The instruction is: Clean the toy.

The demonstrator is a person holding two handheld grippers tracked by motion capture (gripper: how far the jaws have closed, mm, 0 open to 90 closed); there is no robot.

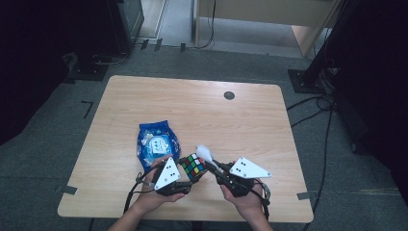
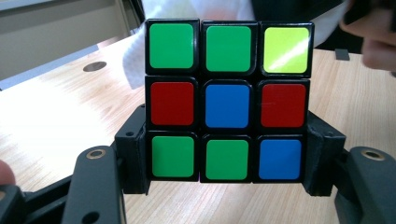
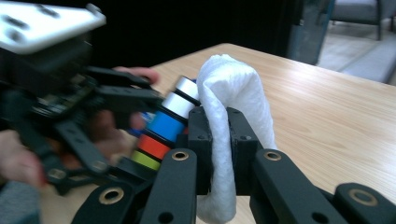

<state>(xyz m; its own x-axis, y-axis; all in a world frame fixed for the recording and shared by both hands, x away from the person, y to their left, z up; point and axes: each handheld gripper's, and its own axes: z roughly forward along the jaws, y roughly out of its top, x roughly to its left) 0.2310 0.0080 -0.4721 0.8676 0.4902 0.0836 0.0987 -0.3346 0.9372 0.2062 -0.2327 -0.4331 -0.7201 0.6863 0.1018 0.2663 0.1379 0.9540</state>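
A light wooden table (image 1: 192, 110) with rounded corners fills the middle of the high view, its long edges running left to right. Its top shows a pale grain, and a small round dark cable cap (image 1: 229, 95) sits in the surface toward the upper right of the tabletop. Strips of dark tape (image 1: 69, 189) mark the floor at the lower left and lower right corners of the table. One thing lies flat on the wood: a blue packet (image 1: 157, 143) with a white label on its face, left of centre in the lower half of the tabletop, near the front edge. The table stands on grey carpeted floor (image 1: 43, 159).
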